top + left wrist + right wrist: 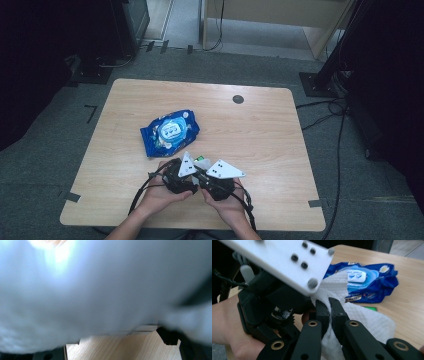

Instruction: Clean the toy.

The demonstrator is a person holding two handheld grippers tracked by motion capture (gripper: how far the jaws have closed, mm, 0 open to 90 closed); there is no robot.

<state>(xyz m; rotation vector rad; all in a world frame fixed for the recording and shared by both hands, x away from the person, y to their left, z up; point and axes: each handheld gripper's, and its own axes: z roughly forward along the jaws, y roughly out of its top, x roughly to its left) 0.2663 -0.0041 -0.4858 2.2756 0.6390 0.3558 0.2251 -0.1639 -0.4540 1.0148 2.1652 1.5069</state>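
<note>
Right tongs (328, 312) and left tongs (189, 176) pinch white wipe (372, 320) near table's (250, 135) front edge.

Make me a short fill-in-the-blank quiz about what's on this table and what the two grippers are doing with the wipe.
1. The right gripper has its jaws closed on a white ____.
2. The wipes pack lying on the table is mostly ____ in colour.
3. The left gripper sits right ____ the right gripper, near the table's front edge.
4. The pack's lid is ____.

Missing words: wipe; blue; beside; shut
</note>
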